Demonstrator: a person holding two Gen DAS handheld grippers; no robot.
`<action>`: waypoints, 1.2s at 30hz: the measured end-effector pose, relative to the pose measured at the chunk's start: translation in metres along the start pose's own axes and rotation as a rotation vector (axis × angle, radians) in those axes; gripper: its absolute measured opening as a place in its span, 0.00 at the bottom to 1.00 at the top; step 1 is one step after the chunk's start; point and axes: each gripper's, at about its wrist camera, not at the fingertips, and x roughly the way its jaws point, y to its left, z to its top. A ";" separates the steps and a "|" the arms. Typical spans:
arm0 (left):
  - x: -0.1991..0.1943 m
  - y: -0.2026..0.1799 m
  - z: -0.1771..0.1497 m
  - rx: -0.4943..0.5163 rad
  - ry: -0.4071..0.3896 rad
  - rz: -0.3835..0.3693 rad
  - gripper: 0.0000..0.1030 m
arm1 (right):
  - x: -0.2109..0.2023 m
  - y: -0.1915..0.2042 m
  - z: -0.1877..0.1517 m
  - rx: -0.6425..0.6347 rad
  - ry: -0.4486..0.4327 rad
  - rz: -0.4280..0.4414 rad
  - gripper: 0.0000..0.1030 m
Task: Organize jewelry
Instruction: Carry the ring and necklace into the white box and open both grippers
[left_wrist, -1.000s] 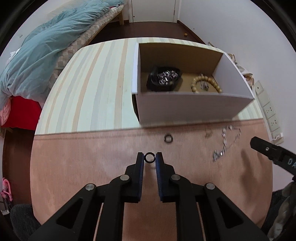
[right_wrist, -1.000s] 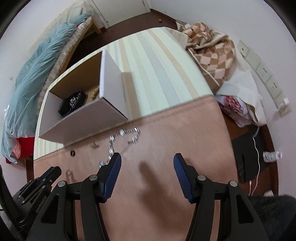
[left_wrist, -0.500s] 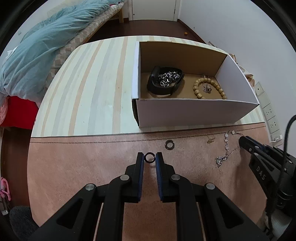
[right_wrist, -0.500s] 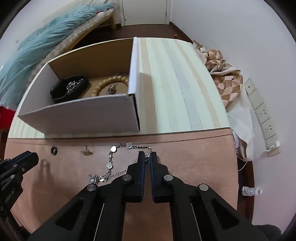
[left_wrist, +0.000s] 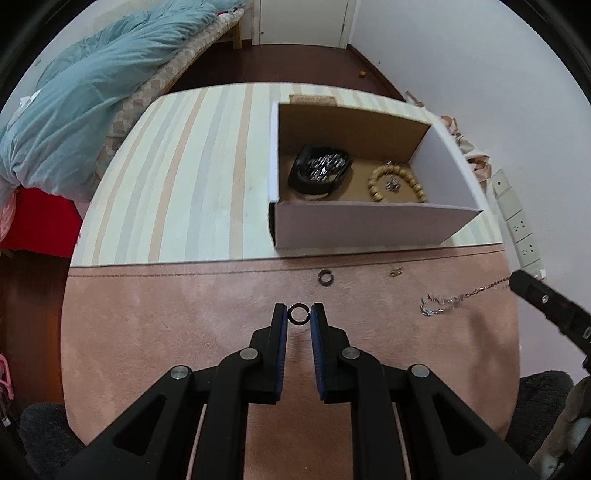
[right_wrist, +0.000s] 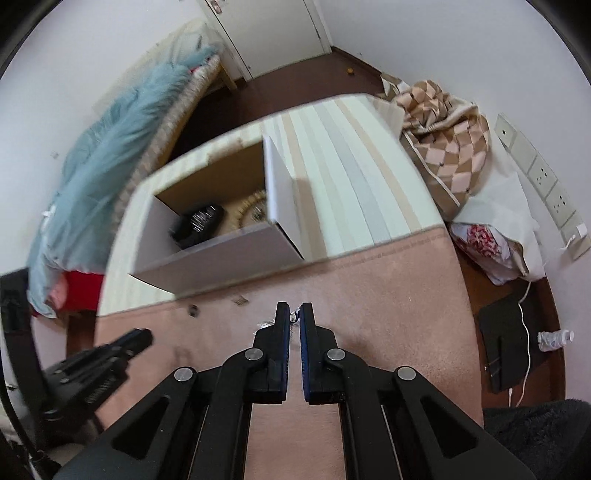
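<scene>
My left gripper is shut on a small dark ring, held above the pink mat. A second ring and a small gold piece lie on the mat. My right gripper is shut on a silver chain bracelet; the chain hangs from its tip in the left wrist view. The open white box behind holds a black tray of silver pieces and a wooden bead bracelet. The box also shows in the right wrist view.
The striped tablecloth covers the table's far half. A bed with a blue duvet is at the left. A checked blanket, bags and wall sockets are at the right.
My right gripper, open a second ago, closed on the chain bracelet and has lifted it off the mat to the right. My left gripper still holds the ring.
</scene>
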 end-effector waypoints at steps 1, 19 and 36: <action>-0.005 -0.001 0.002 0.000 -0.006 -0.007 0.10 | -0.005 0.002 0.004 -0.003 -0.007 0.010 0.05; -0.051 0.007 0.110 -0.004 -0.052 -0.169 0.10 | -0.061 0.079 0.121 -0.143 -0.124 0.180 0.05; 0.033 0.004 0.143 -0.089 0.191 -0.262 0.18 | 0.058 0.051 0.129 -0.086 0.144 0.063 0.06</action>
